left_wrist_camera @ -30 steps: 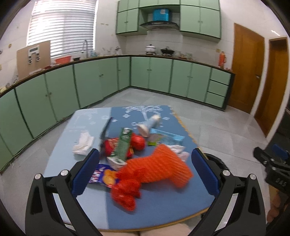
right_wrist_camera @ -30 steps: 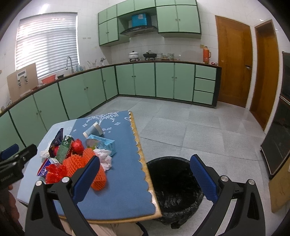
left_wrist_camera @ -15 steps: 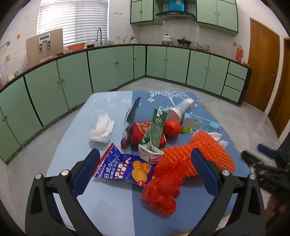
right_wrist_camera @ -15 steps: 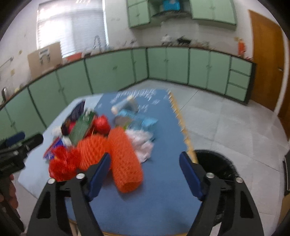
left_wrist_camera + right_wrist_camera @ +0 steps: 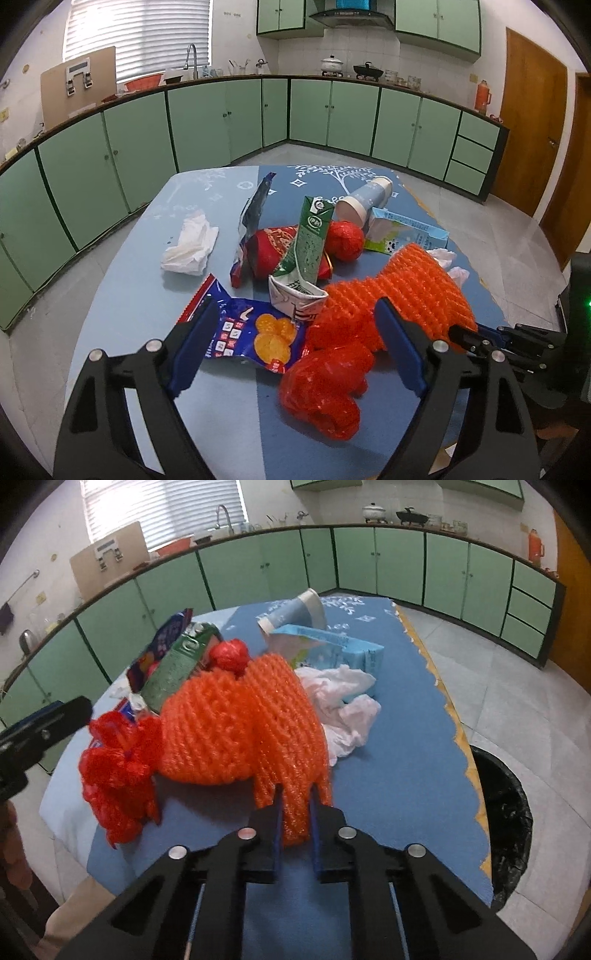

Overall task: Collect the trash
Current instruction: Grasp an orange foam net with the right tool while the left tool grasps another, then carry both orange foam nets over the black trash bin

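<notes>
Trash lies piled on a blue table point(image 5: 147, 314). My right gripper point(image 5: 294, 821) is shut on the near end of an orange foam net point(image 5: 243, 720), which also shows in the left wrist view point(image 5: 413, 295). My left gripper point(image 5: 295, 347) is open and empty, low over a blue snack wrapper point(image 5: 243, 332) and a red mesh bag point(image 5: 325, 376). A green carton point(image 5: 306, 251), a red wrapper point(image 5: 273, 251), a red ball point(image 5: 345, 240), a paper cup point(image 5: 364, 201), a light blue carton point(image 5: 406, 232) and a crumpled tissue point(image 5: 192, 247) lie further back.
A black-lined trash bin point(image 5: 502, 812) stands on the floor at the table's right edge. White tissues point(image 5: 343, 701) lie beside the foam net. Green kitchen cabinets point(image 5: 221, 118) run along the far walls. A wooden door point(image 5: 532, 125) is at the right.
My right gripper moved in over the table and shut on the end of the orange foam net. My left gripper came down closer to the snack wrapper and mesh bag.
</notes>
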`<state>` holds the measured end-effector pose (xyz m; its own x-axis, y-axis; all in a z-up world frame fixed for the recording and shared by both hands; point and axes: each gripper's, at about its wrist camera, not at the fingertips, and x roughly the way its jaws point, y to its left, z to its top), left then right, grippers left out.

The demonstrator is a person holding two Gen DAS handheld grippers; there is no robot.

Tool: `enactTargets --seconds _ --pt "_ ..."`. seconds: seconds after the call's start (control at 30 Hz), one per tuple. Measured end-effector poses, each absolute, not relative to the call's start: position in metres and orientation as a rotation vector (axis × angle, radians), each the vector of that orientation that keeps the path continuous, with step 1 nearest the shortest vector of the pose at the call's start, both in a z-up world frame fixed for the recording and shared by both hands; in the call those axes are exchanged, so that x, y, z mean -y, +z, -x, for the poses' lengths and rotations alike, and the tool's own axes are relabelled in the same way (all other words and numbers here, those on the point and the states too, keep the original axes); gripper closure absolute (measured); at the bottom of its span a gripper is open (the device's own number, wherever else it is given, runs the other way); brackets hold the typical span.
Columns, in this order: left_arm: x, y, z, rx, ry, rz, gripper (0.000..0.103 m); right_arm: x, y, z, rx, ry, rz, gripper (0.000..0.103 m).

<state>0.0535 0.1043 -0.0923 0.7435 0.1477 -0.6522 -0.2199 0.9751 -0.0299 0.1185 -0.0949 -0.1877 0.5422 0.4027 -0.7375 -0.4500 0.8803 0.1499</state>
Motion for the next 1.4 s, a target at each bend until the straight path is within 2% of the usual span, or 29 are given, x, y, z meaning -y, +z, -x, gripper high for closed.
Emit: enactTargets --seconds 0.47,0.63,0.73,0.83,0.93,1.0,1.07,1.13,1.4 --pt "-0.044 -0.089 -0.075 -0.672 0.037 0.072 0.020 0.150 -0.117 -0.103 -0.679 0.405 -0.029 0.092" --pt "-0.015 -0.101 -0.095 -0.679 0.016 0.038 0.025 0.167 -0.116 -0.105 -0.673 0.348 -0.022 0.092" --pt "-0.007 -0.108 -0.102 -0.692 0.031 0.025 0.033 0.175 -0.121 -0.106 -0.682 0.329 -0.031 0.092" --pt "-0.002 -0.116 -0.109 -0.708 0.054 0.012 0.045 0.181 -0.126 -0.109 -0.693 0.312 -0.042 0.092" --pt "-0.001 -0.118 -0.113 -0.715 0.066 0.004 0.066 0.184 -0.130 -0.109 -0.700 0.302 -0.046 0.092" --pt "-0.001 -0.120 -0.115 -0.726 0.064 0.011 0.089 0.184 -0.133 -0.109 -0.704 0.298 -0.049 0.092" --pt "-0.003 -0.121 -0.114 -0.731 0.061 0.017 0.100 0.185 -0.136 -0.110 -0.710 0.295 -0.053 0.092" --pt "-0.003 -0.117 -0.110 -0.712 0.068 0.009 0.103 0.186 -0.139 -0.109 -0.713 0.292 -0.057 0.092" --pt "0.014 -0.085 -0.084 -0.592 0.001 -0.027 0.103 0.191 -0.136 -0.106 -0.701 0.285 -0.078 0.092"
